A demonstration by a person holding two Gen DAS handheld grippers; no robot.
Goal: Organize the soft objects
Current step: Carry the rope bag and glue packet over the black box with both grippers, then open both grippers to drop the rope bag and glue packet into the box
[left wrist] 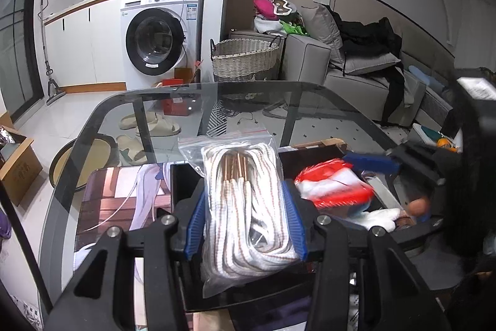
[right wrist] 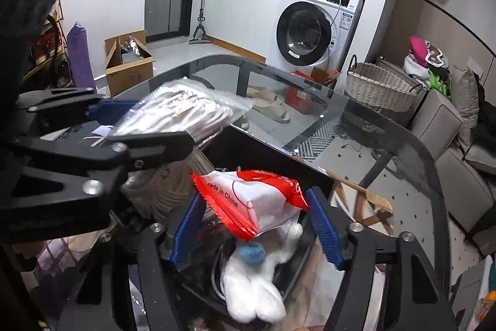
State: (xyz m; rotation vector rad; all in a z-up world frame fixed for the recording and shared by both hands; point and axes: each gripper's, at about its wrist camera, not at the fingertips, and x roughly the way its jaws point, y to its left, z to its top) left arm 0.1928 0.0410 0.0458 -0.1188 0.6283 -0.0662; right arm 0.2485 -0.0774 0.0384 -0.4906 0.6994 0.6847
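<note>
My left gripper [left wrist: 246, 217] is shut on a clear bag of white rope [left wrist: 248, 207] and holds it above a black bin [left wrist: 181, 185]. The same bag [right wrist: 179, 110] and the left gripper [right wrist: 130, 126] show at the left of the right wrist view. My right gripper [right wrist: 255, 222] is shut on a red-and-clear packet with white cloth [right wrist: 251, 200] over the bin. That packet [left wrist: 333, 186] and the right gripper [left wrist: 372, 172] show blurred in the left wrist view. A white plush toy with a blue pompom [right wrist: 254, 278] and a coil of beige rope [right wrist: 176, 185] lie in the bin below.
The bin stands on a glass table [left wrist: 248, 95] beside a printed mat [left wrist: 124, 200]. Beyond the table are a washing machine [left wrist: 158, 36], a wicker basket [left wrist: 245, 58], a grey sofa with clothes [left wrist: 356, 64], slippers on the floor [left wrist: 148, 126] and a cardboard box [right wrist: 127, 64].
</note>
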